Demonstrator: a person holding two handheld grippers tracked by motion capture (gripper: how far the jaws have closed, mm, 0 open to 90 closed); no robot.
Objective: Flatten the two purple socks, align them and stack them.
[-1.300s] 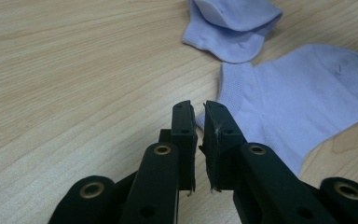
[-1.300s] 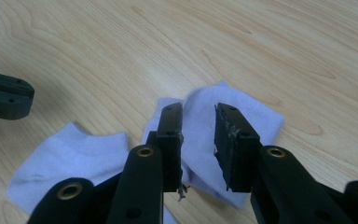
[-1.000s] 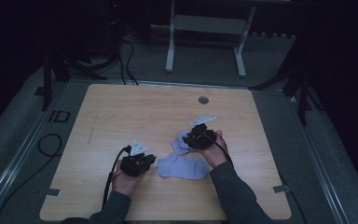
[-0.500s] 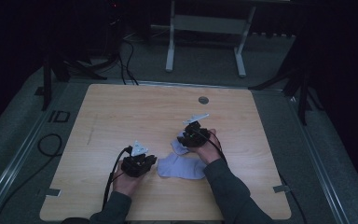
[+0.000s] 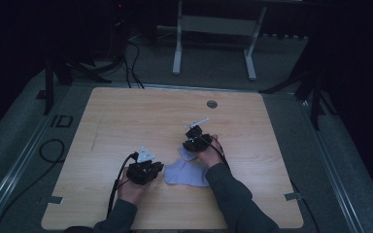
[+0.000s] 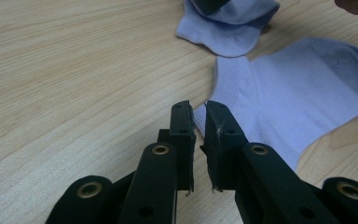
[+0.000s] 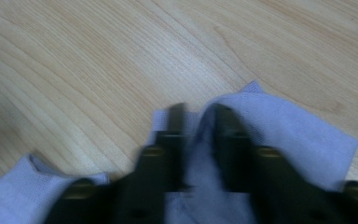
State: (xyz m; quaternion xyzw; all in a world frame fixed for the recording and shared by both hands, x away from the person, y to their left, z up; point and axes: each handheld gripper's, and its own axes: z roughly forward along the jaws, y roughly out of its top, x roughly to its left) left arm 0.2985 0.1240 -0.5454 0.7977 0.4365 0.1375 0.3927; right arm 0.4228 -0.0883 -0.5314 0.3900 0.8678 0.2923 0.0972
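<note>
left gripper (image 6: 199, 116): jaws nearly together, a thin slit between the pads; the cuff corner of the flat sock (image 6: 303, 98) sits right at the tips and seems pinched, with fibres caught on one pad. In the high view it rests low on the table (image 5: 126, 121), in the person's left hand (image 5: 131, 190).
right gripper (image 7: 198, 116): jaws have just been closing — now nipped on a raised fold of the second sock (image 7: 279, 130), fabric bunched up between and around both jaws. Picture blurred, so pad contact is not crisp.
right gripper, high view (image 5: 194, 138): sits on the far end of the pale fabric, held by the right hand (image 5: 211, 150).
flat sock, place: pale lilac, spread on the wood between the two grippers, near the front middle of the table (image 5: 187, 174).
second sock, place: just beyond the flat one, its cuff close to it — crumpled under the right gripper (image 6: 228, 23).
round grommet (image 5: 212, 104): far side of the table, well apart.
</note>
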